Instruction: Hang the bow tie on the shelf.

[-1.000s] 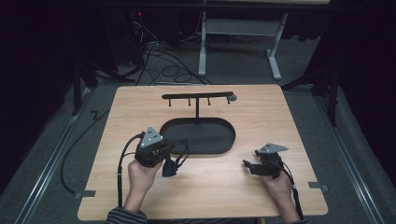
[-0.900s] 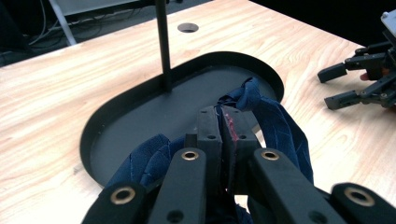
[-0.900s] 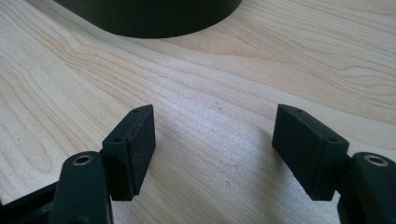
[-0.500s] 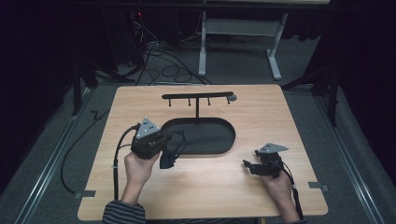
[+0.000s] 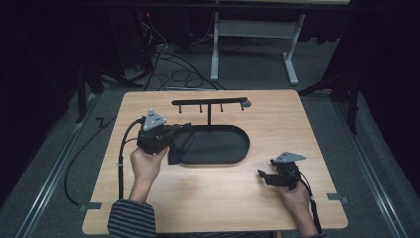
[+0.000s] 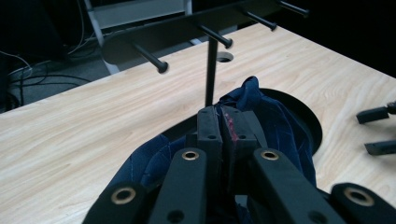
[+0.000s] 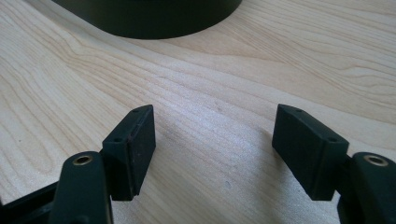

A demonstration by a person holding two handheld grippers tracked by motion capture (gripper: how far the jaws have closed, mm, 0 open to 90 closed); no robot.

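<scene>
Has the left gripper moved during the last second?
Yes. The left gripper, shut on the dark blue cloth, has moved away from the person, toward the black rack, over the oval base's left end.

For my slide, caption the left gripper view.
Left gripper clamps dark blue cloth before the black peg rack.

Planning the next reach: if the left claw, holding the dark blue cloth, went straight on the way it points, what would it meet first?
Probably the thin upright post of the black peg rack, straight ahead of the left claw and its dark blue cloth; depth is hard to judge.
</scene>
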